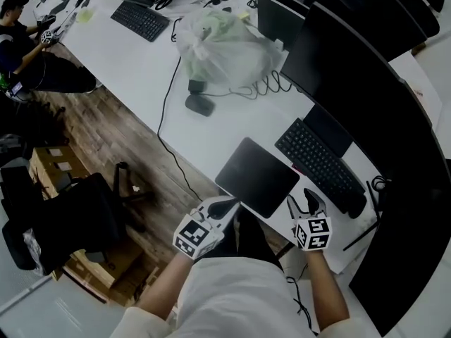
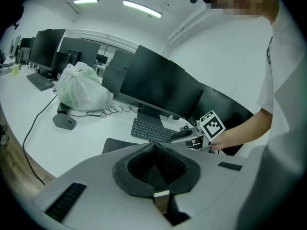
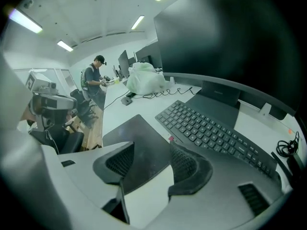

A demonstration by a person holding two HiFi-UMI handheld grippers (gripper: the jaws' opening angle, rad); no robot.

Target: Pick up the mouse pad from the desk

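The mouse pad [image 1: 257,176] is a dark, flat square lying at the desk's front edge, just left of a black keyboard [image 1: 320,164]. My left gripper [image 1: 227,206] hovers at the pad's near left corner; in the left gripper view its jaws [image 2: 154,146] meet at the tips with nothing between them, and the pad [image 2: 112,145] shows just beyond. My right gripper [image 1: 304,199] hangs over the pad's near right corner, beside the keyboard. In the right gripper view its jaws [image 3: 151,143] stand wide apart above the pad [image 3: 136,138], not touching it.
A large monitor [image 1: 366,97] stands behind the keyboard [image 3: 211,131]. A white plastic bag [image 1: 222,48], a grey mouse [image 1: 199,105] and a black cable [image 1: 165,118] lie further along the desk [image 1: 127,69]. A black chair [image 1: 70,217] and cardboard boxes [image 1: 53,164] stand on the floor at left.
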